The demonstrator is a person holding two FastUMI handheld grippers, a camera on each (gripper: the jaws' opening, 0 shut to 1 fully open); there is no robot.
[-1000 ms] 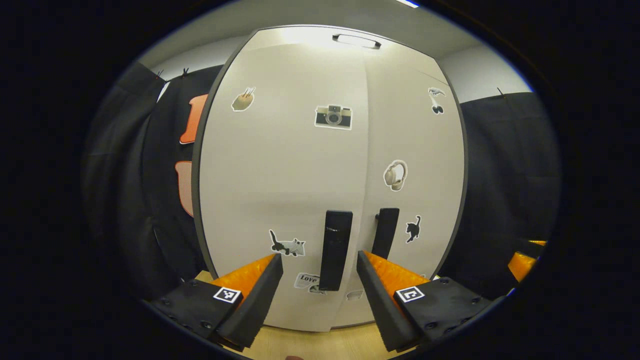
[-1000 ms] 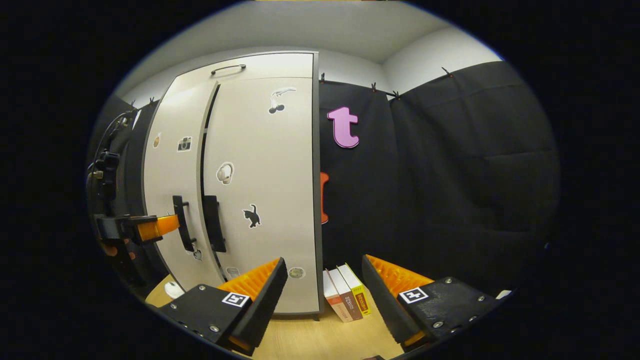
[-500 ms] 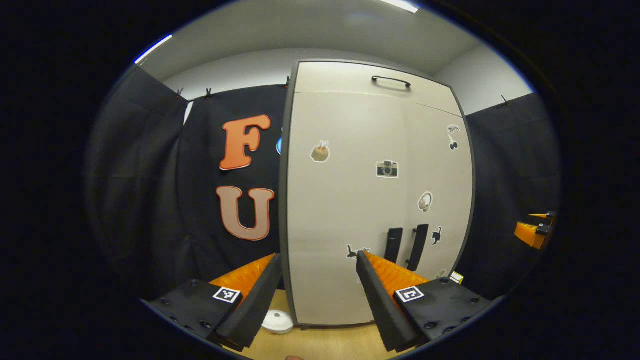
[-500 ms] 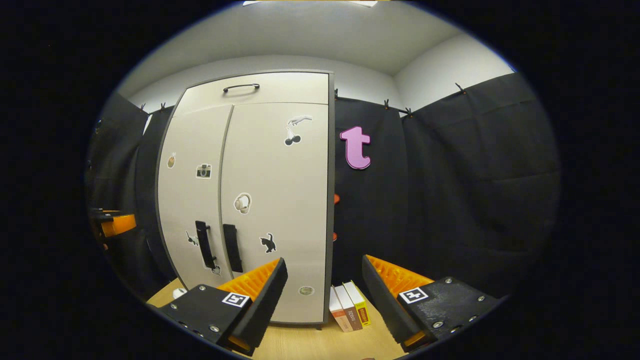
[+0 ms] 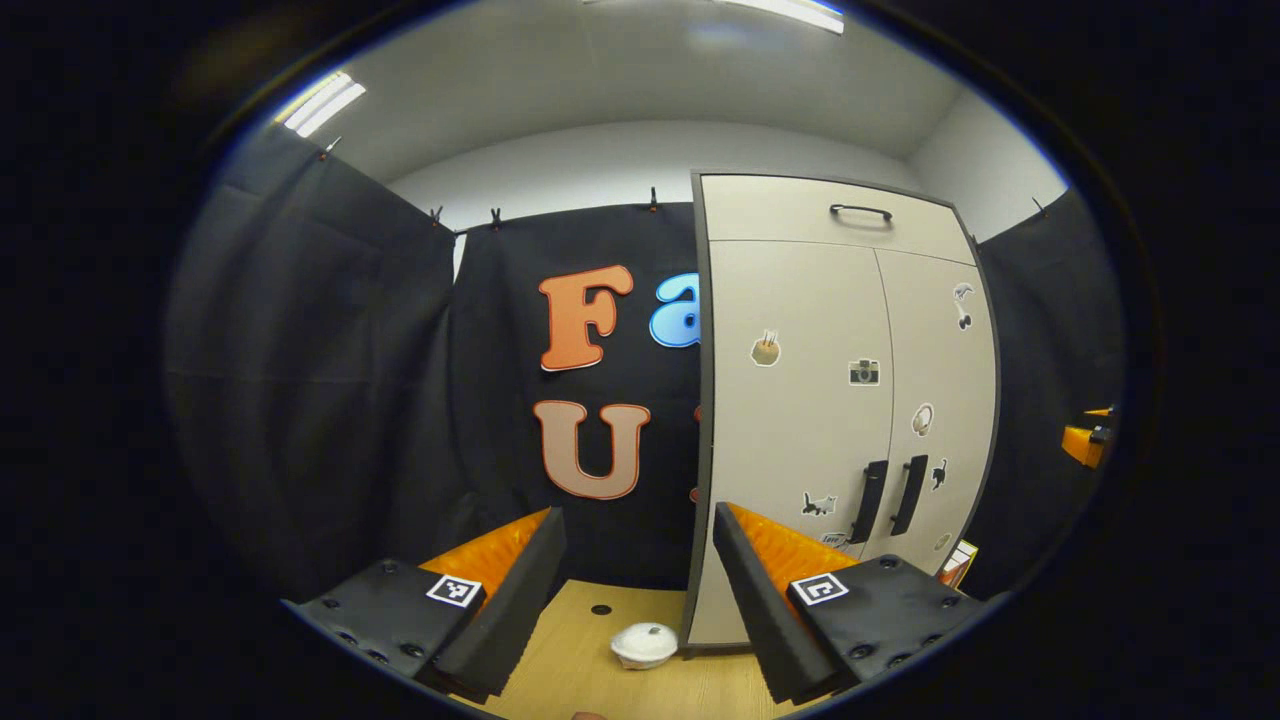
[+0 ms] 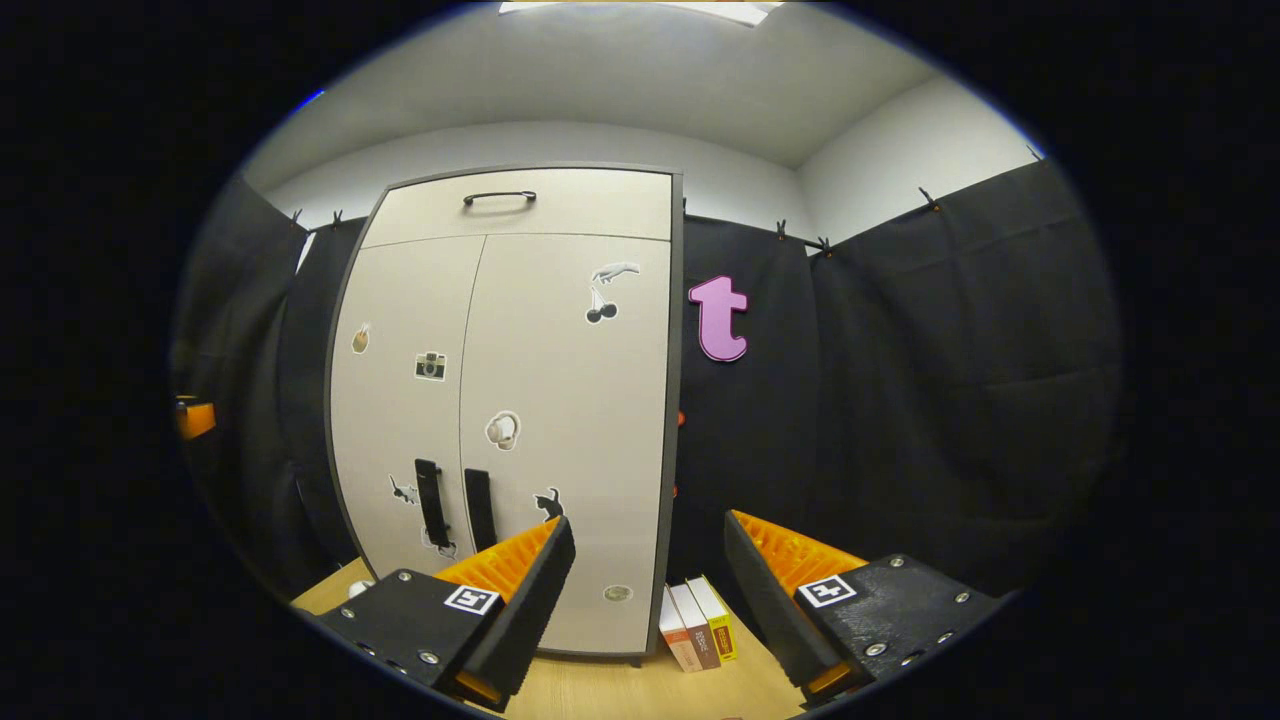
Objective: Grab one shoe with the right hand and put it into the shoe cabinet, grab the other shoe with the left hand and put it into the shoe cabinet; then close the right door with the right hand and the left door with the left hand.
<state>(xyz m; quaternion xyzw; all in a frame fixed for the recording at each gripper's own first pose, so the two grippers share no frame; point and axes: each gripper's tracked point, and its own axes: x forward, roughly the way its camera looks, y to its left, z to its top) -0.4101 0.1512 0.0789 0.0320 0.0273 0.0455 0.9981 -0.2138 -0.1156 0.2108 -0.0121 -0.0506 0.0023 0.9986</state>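
Right gripper view faces the shoe cabinet (image 6: 520,420) almost square on: its left door (image 6: 400,400) and right door (image 6: 570,420) lie flush with each other, the two black handles (image 6: 455,505) side by side at the seam, so both doors look closed and the shoes, which I judge to be inside, are hidden behind them. The right gripper (image 6: 645,570) has its fingers spread wide with nothing between them, well clear of the cabinet front. In the left gripper view the left gripper (image 5: 640,560) is likewise spread and empty, aimed left of the cabinet at the booth wall. By my reading the task is essentially finished; the sensible thing now is to draw both tools straight away from the cabinet without brushing a handle, which could swing a door back out. Just right of the cabinet's foot, the right gripper view shows a few books (image 6: 700,625) leaning on the wooden floor (image 6: 620,690). Just left of that foot, the left gripper view shows a small white round object (image 5: 645,645).
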